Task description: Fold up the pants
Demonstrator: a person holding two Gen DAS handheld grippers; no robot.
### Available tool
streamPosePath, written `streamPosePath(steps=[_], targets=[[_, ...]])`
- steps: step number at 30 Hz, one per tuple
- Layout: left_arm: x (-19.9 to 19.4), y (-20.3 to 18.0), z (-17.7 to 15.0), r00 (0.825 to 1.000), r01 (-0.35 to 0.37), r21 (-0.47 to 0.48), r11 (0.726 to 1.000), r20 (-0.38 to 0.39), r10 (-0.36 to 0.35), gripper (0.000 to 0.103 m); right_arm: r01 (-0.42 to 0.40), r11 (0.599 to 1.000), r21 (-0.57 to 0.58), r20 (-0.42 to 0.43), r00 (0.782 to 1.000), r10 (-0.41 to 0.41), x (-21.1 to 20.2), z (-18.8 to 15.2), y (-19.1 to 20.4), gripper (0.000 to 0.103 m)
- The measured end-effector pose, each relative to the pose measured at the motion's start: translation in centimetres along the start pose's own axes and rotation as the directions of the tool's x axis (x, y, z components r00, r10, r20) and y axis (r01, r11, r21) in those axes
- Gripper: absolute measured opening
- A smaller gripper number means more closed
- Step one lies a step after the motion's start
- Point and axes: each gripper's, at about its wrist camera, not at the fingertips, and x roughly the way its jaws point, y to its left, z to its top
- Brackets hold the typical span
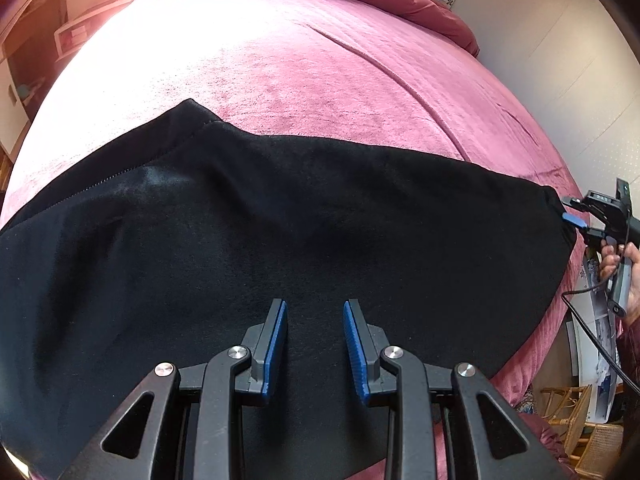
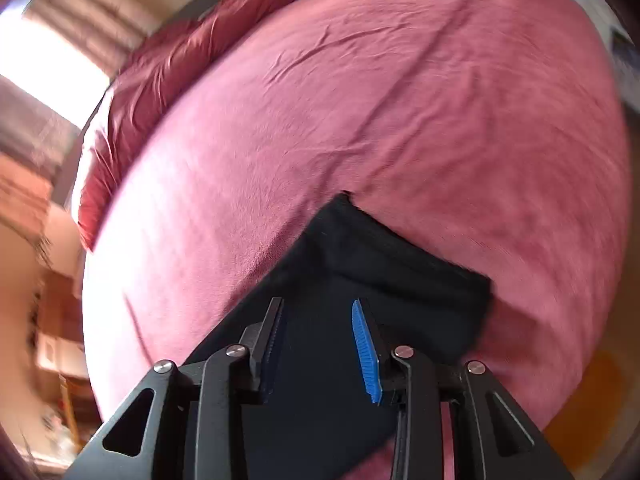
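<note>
Lying crosswise on the pink plush bed (image 1: 304, 80), the black fabric pants (image 1: 280, 216) stretch between both part-open, empty tools: left tool (image 1: 315, 316) mid-cloth, right tool (image 2: 318, 312) nearer their end

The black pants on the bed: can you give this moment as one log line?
black pants: flat on pink bedspread | left gripper: open, above pants | right gripper: open, empty, at pants' end

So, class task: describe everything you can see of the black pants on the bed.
The black pants lie spread flat across the pink bedcover, in soft, matte, fleece-like fabric. A stitched seam runs diagonally at the left, with a faint pale patch beside it. One narrow end lies by the bed's right edge, next to the right gripper. Neither gripper's fingers pinch the cloth.
</note>
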Motion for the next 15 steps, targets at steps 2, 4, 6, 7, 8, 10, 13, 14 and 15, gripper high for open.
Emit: streamPosePath(steps=[2, 4, 6, 7, 8, 10, 13, 14, 15], targets=[[0.1, 0.0, -0.2, 1.0, 0.001, -0.003, 1.0, 0.002, -0.001, 0.03, -0.057, 0.994, 0.089, 0.045, 0.998, 0.053, -2.3, -1.3, -2.7, 0.045], [0.0, 0.3, -0.4, 1.0, 0.001, -0.006, 1.0, 0.004, -0.001, 0.03, -0.101, 0.982, 0.161, 0.071, 0.993, 0.09, -3.7, -2.4, -4.9, 0.053], [-0.1, 0.3, -0.5, 1.0, 0.002, -0.01, 1.0, 0.005, -0.002, 0.03, -0.133, 0.963, 0.233, 0.08, 0.99, 0.117, -3.5, -3.6, -7.2, 0.055], [-0.1, 0.3, -0.6, 1.0, 0.003, -0.012, 1.0, 0.004, -0.003, 0.03, -0.146, 0.952, 0.268, 0.081, 0.988, 0.129, -3.0, -4.2, -8.1, 0.055], [-0.2, 0.4, -0.6, 1.0, 0.002, -0.015, 1.0, 0.002, -0.002, 0.03, -0.167, 0.939, 0.301, 0.08, 0.985, 0.15, -2.5, -4.6, -8.9, 0.055], [-0.3, 0.3, -0.8, 1.0, 0.003, -0.02, 1.0, 0.001, -0.003, 0.03, -0.212, 0.917, 0.338, 0.082, 0.977, 0.196, -2.1, -6.1, -9.1, 0.055], [-0.7, 0.2, -1.0, 1.0, -0.008, -0.02, 1.0, 0.005, 0.009, 0.03, -0.246, 0.899, 0.362, 0.077, 0.969, 0.234, -0.8, -6.3, -9.1, 0.055], [-0.8, 0.1, -1.0, 1.0, -0.012, -0.021, 1.0, 0.006, 0.012, 0.03, -0.244, 0.897, 0.368, 0.077, 0.97, 0.232, -0.4, -6.2, -9.0, 0.055], [-0.9, 0.1, -1.1, 1.0, -0.015, -0.023, 1.0, 0.007, 0.015, 0.03, -0.25, 0.894, 0.371, 0.082, 0.968, 0.237, -0.1, -6.3, -9.1, 0.053]])
